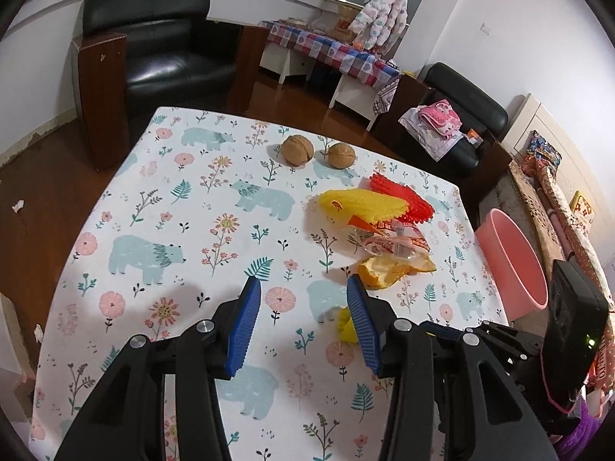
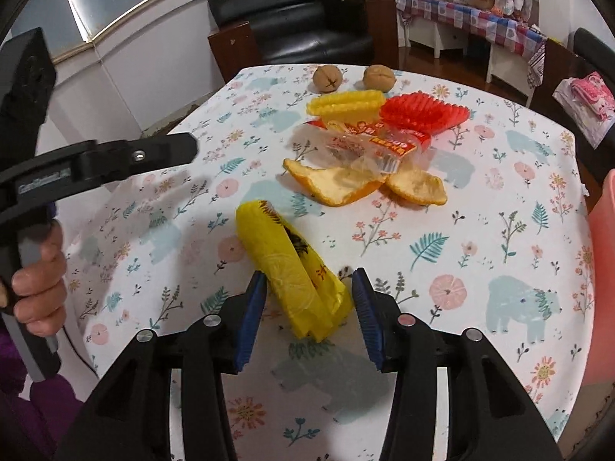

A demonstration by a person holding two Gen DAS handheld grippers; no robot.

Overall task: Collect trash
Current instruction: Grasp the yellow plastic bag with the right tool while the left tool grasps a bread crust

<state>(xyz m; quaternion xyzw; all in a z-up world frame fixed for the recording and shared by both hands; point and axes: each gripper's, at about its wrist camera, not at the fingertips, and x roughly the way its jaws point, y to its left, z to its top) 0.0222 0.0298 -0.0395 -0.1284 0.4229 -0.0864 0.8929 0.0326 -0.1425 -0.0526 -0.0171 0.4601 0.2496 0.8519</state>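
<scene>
A crumpled yellow wrapper lies on the floral tablecloth, its near end between the open jaws of my right gripper. Behind it lie orange peels, a clear red-printed plastic wrapper, a yellow foam net and a red foam net. My left gripper is open and empty above the cloth, left of the trash; its view shows the peel, both nets and the yellow wrapper beside its right finger. A pink bin stands off the table's right edge.
Two walnuts sit near the table's far edge. Black armchairs and a low table with a checked cloth stand beyond. The left gripper's body reaches in from the left in the right wrist view.
</scene>
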